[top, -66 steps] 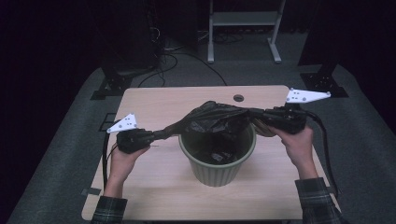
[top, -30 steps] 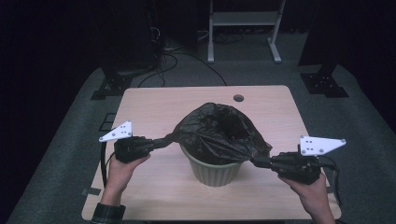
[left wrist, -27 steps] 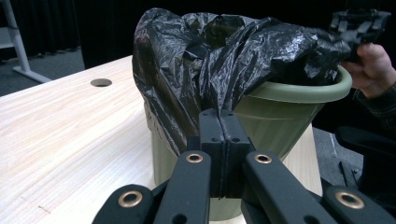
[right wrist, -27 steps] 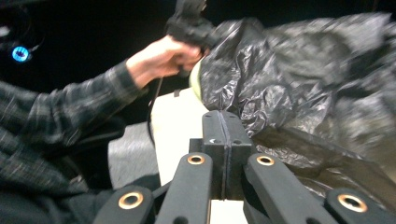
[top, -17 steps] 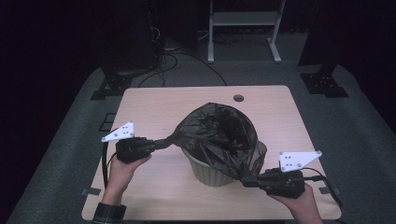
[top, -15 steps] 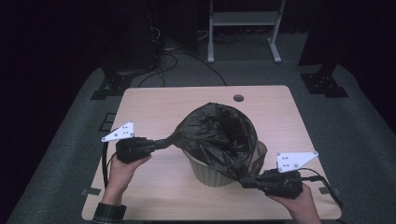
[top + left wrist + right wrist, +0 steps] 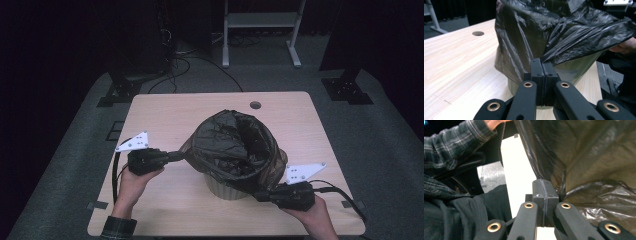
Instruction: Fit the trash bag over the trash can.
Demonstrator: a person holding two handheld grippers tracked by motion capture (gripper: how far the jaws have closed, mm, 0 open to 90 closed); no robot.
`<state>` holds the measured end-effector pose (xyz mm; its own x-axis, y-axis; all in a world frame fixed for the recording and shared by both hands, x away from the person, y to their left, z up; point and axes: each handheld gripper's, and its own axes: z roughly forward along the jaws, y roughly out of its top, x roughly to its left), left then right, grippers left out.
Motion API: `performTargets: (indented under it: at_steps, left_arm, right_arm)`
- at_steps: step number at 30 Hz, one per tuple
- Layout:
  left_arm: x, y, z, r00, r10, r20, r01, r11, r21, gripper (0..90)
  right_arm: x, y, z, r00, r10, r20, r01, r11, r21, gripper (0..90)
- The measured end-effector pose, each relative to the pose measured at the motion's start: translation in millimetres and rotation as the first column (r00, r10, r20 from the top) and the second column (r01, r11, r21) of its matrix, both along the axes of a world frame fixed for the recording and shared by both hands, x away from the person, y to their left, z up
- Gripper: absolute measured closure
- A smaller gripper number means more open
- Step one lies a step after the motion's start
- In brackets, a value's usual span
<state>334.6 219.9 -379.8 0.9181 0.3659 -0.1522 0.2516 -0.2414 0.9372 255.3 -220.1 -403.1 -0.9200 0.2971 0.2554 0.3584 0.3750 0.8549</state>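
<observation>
- Black bin liner [image 7: 235,150]: lying draped over the mouth of the pale ribbed bin [image 7: 225,187], its opening being stretched wide between two grips; film billowing above the rim, not yet seated around it
- Bin: standing upright near the middle of the wooden table [image 7: 165,107], slightly toward the person's edge
- Left gripper [image 7: 172,156]: jaws pressed together on the liner's hem at the bin's left side; in the left gripper view a pinched fold of film is emerging from between the pads [image 7: 543,68], pulled taut
- Right gripper [image 7: 261,196]: jaws likewise clamped on the liner's hem, low at the bin's near right side, close to the table edge; in the right gripper view the film is running up from the closed pads [image 7: 544,191]
- Step in hand, as judged: fitting the liner, its right hem being drawn down outside the rim
- Next move, as judged: calling for the left hem to be carried down over the rim likewise, tension kept even so thin film is not tearing or the light bin tipping, and both grips let go only once the hem is hugging the wall
</observation>
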Motion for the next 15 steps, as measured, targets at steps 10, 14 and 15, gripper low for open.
performTargets:
  at_steps: [10,14,15]
  left_arm:
    - [1.5,-4.8,-4.5,1.0,0.001,-0.009,0.0,0.9984,0.056,88.9]
    - [3.8,-7.5,-9.5,0.9996,0.024,-0.011,-0.023,0.9927,0.119,88.9]
    - [4.6,-6.9,-10.9,0.9996,0.025,-0.016,-0.023,0.9932,0.114,88.9]
  right_arm:
    - [-0.2,-0.8,-4.5,0.9997,0.023,-0.005,-0.023,0.999,-0.047,90.0]
    - [2.0,0.6,-10.0,0.9999,0.008,-0.006,-0.009,0.994,-0.105,90.0]
    - [2.6,0.1,-11.5,1.0,-0.002,-0.004,0.001,0.993,-0.117,89.9]
